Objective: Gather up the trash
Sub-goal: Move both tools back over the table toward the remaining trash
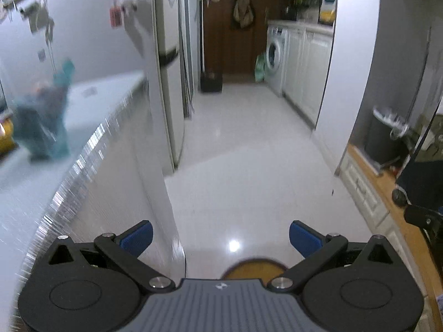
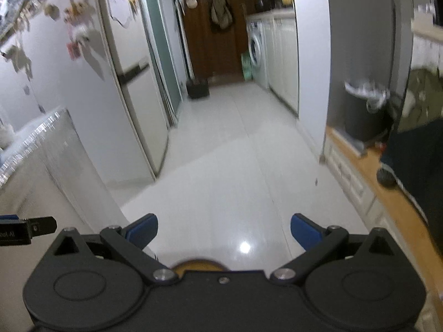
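A dark grey trash bin point(image 1: 383, 135) with a white liner stands at the right, by the wooden floor edge; it also shows in the right wrist view point(image 2: 365, 110). A blurred teal bag-like object point(image 1: 47, 119) sits on the white counter point(image 1: 91, 144) at the left. My left gripper point(image 1: 221, 239) is open and empty above the white tiled floor. My right gripper point(image 2: 224, 233) is open and empty above the same floor. No loose trash is clear in either view.
A fridge point(image 1: 166, 83) stands left of the hallway. A washing machine point(image 1: 275, 55) and white cabinets point(image 1: 307, 66) line the right. A black box point(image 1: 211, 81) and a green bag point(image 1: 260, 67) sit at the far end by a brown door.
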`<state>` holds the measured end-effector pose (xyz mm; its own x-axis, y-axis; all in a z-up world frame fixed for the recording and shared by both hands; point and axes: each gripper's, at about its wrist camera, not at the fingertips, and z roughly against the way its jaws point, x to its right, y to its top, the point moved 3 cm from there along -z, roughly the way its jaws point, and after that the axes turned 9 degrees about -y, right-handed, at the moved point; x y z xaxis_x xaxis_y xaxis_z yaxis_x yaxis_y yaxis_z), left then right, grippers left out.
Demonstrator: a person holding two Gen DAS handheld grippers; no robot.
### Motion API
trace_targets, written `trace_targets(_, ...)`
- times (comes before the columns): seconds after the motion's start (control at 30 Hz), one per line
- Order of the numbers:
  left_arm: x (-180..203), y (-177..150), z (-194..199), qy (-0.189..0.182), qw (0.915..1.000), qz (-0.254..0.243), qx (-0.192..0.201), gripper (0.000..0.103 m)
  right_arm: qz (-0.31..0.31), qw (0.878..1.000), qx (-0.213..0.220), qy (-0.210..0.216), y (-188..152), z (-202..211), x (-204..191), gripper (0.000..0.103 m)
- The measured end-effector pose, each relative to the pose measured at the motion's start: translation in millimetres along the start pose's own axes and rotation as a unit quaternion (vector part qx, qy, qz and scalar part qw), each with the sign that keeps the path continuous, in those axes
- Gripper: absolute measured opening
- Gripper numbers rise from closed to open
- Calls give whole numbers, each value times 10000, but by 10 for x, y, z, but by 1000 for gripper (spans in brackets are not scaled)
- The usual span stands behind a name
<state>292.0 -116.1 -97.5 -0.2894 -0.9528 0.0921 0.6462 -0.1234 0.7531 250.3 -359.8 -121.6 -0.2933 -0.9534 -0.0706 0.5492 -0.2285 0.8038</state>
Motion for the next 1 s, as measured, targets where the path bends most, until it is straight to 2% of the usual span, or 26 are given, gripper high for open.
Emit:
trace_targets(0.17, -35, 162, 404, 116, 9984, -70, 547, 103, 144, 9977, 613, 234, 234, 330, -243, 103)
trace_targets(0.33, -209, 314, 857, 215, 9945, 26, 1020, 103, 118, 9918, 1081, 665, 431, 621, -516, 103)
trace_targets(0.53, -594, 450, 1415, 671, 9863, 63, 1505, 103, 234, 9835, 1452, 1053, 556, 894, -905, 103)
trace_targets(0.7, -1017, 528, 1796, 1006, 9795, 92, 1745, 103, 222, 9770, 1635, 1352, 598, 1021, -1226, 103)
trace_targets(0.9, -1586, 517, 2094, 1427, 9732, 234, 1787, 103, 277, 9704, 1752, 1638, 582, 1050, -1567, 103)
trace_targets(1.0, -1934, 510, 2179, 1773, 9680, 264, 1756, 103, 208, 9679, 1666, 1868, 560, 1028, -1717, 103)
